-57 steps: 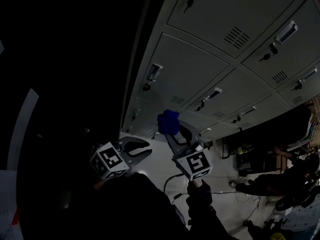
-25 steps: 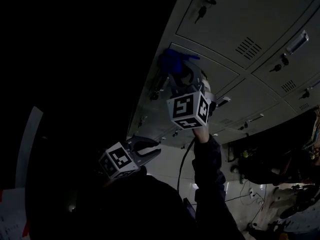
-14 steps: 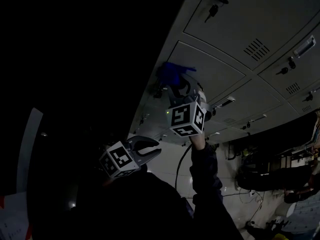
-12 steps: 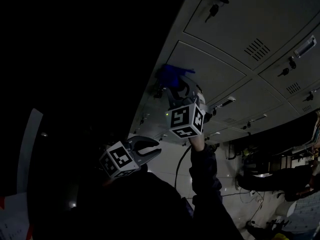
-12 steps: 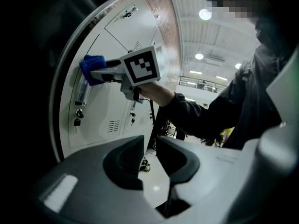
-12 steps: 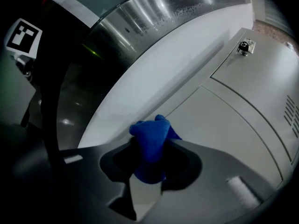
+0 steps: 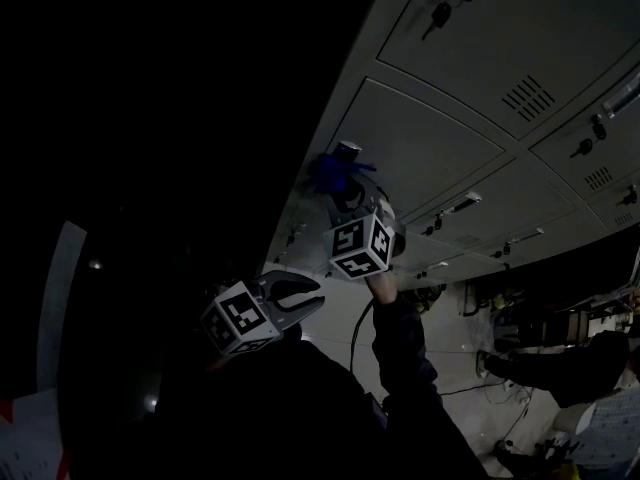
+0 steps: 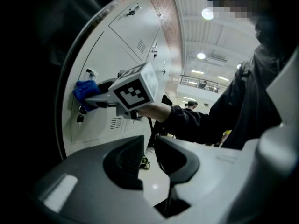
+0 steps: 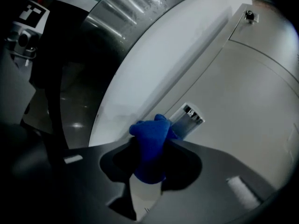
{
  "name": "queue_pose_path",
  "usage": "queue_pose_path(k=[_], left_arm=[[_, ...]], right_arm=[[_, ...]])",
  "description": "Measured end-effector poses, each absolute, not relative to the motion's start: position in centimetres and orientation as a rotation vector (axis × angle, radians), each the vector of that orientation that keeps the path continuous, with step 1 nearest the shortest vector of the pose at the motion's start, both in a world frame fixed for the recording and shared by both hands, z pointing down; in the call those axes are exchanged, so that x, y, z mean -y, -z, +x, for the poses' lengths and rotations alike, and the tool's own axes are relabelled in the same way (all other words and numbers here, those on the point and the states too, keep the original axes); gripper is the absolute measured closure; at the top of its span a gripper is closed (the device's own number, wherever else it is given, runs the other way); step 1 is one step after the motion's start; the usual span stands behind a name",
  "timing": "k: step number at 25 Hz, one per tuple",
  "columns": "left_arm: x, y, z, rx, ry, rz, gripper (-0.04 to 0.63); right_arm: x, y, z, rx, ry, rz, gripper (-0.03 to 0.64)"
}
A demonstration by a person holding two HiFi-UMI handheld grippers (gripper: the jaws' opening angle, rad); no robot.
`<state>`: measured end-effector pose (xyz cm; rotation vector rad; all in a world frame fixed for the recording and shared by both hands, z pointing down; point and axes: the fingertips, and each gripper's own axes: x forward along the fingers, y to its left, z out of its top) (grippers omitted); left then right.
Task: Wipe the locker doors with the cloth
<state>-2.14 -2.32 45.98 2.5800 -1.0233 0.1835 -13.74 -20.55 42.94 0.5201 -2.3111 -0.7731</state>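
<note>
Closest to you, your left gripper point(image 8: 149, 142) hangs low in front of your body, off the lockers; its jaws are drawn together with only a thin slit between them, and nothing sits in that slit. Your right sleeve point(image 7: 398, 346) reaches up and forward past it, carrying your right gripper point(image 7: 348, 192) to the locker face. Its jaws are clenched on the blue cloth point(image 9: 149, 136), which bunches up out of them in a thick wad. The free end of the cloth is pushed against the pale grey locker door point(image 7: 425, 148), at the lower end of that door's metal handle point(image 9: 188, 118), close to the door's left edge. From your left gripper view, the cloth shows as a blue lump at the tip of the right gripper, flat against the door, with a small key lock just below it. Beyond, more locker doors run on in rows, each with a vent and a handle. Further off, the pale floor point(image 7: 335, 330) gleams at the lockers' foot.
</note>
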Motion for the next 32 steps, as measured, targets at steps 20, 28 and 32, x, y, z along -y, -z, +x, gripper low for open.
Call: queue_pose_path(k=[20, 28, 32], left_arm=[[2.2, -46.7, -2.6, 1.016, -0.191, 2.546, 0.54], [2.0, -47.0, -2.5, 1.012, -0.209, 2.538, 0.54], [2.1, -47.0, -2.5, 1.014, -0.22, 2.534, 0.54]], right_arm=[[17.4, -47.7, -12.5, 2.353, 0.673, 0.473, 0.494], [17.0, -49.3, -12.8, 2.361, 0.761, 0.514, 0.494], [16.8, -50.0, -12.9, 2.359, 0.779, 0.507, 0.494]])
